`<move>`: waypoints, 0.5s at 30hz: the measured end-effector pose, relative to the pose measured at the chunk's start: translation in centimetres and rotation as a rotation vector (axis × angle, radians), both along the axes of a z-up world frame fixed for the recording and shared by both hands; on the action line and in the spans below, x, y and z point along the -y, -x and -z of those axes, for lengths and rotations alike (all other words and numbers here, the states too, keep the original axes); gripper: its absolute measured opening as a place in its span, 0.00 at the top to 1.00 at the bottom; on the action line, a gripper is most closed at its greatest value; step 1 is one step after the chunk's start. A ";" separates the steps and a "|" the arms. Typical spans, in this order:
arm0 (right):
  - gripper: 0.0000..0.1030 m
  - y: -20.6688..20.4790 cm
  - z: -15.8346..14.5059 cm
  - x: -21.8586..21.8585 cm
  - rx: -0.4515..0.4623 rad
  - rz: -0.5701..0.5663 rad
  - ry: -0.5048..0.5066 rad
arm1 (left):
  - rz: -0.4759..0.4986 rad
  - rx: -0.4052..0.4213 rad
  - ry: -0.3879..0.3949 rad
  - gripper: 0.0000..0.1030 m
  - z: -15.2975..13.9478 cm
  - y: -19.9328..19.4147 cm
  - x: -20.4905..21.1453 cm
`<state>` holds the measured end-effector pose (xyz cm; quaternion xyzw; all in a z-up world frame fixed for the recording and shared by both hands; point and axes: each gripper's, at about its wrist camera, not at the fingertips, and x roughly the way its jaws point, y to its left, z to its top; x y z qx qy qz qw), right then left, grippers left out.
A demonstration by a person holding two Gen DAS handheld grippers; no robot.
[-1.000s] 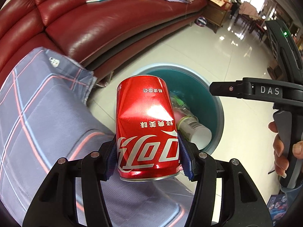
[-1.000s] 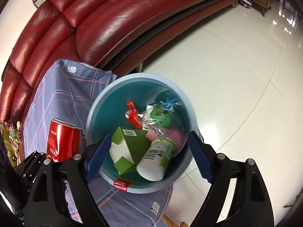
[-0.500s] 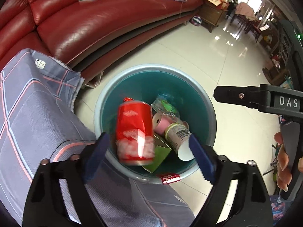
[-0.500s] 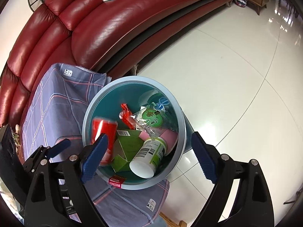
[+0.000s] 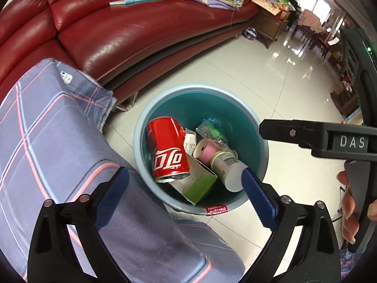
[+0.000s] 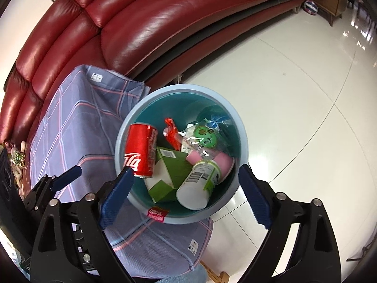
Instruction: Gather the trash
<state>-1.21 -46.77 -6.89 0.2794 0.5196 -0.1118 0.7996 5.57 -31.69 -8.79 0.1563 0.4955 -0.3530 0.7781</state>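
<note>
We look down along both grippers into a round trash bin [image 5: 256, 127] with a pale blue rim and a smooth teal inner wall, standing on glossy white floor tiles [image 6: 294, 89].

The left gripper [image 5: 186, 191] has its jaws opening; they stand wide and nothing lies between the ridged blue pads [image 5: 259, 200]. The right gripper [image 6: 186, 193] likewise has its jaws opening, spread wide above the bin with nothing grasped. In the left wrist view we also see the right gripper's black plastic body from the side, with fingers of a hand [image 5: 348, 205] wrapped round its grip.

The task's thing, a red cola can [image 5: 168, 149], lies inside the bin against the wall nearest the cloth, a dented metal cylinder with white lettering. Beside it rest:
- a green and white cardboard carton [image 6: 172, 172], folded and angular;
- a white cylindrical paper cup [image 6: 200, 184] with a printed barcode label, on its side;
- a pink cylindrical cup [image 5: 206, 149] partly under it;
- a crinkled clear plastic wrapper [image 6: 205, 136] with a green round label;
- a small red foil wrapper [image 6: 172, 132].

The bin sits just beside a surface draped in woven grey-blue plaid cloth [image 5: 59, 146] with pink and white lines. Behind it curves a dark red leather sofa [image 6: 153, 23], shiny and padded.
</note>
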 end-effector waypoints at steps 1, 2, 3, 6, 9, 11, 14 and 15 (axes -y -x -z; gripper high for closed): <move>0.15 0.1 -0.3 -0.3 0.004 -0.008 0.003 | -0.006 0.005 0.004 0.04 -0.3 0.2 -0.4; 0.15 0.2 -0.6 -0.6 0.008 -0.014 0.006 | -0.011 0.007 0.007 0.04 -0.6 0.3 -0.7; 0.14 0.4 -1.0 -1.1 0.013 -0.022 0.011 | -0.018 0.007 0.010 0.04 -0.9 0.3 -1.1; 0.13 0.9 -1.9 -2.3 0.029 -0.046 0.019 | -0.044 0.017 0.017 0.04 -1.8 0.8 -2.7; 0.11 1.5 -2.8 -3.5 0.045 -0.069 0.028 | -0.070 0.026 0.019 0.04 -2.8 1.3 -4.2; 0.10 2.1 -3.5 -4.4 0.058 -0.084 0.040 | -0.088 0.038 0.030 0.04 -3.6 1.8 -5.4; 0.10 2.8 -4.2 -5.2 0.071 -0.098 0.050 | -0.112 0.056 0.043 0.04 -5.0 2.6 -7.2; 0.10 3.1 -4.5 -5.6 0.075 -0.102 0.055 | -0.118 0.063 0.046 0.04 -5.3 2.9 -7.6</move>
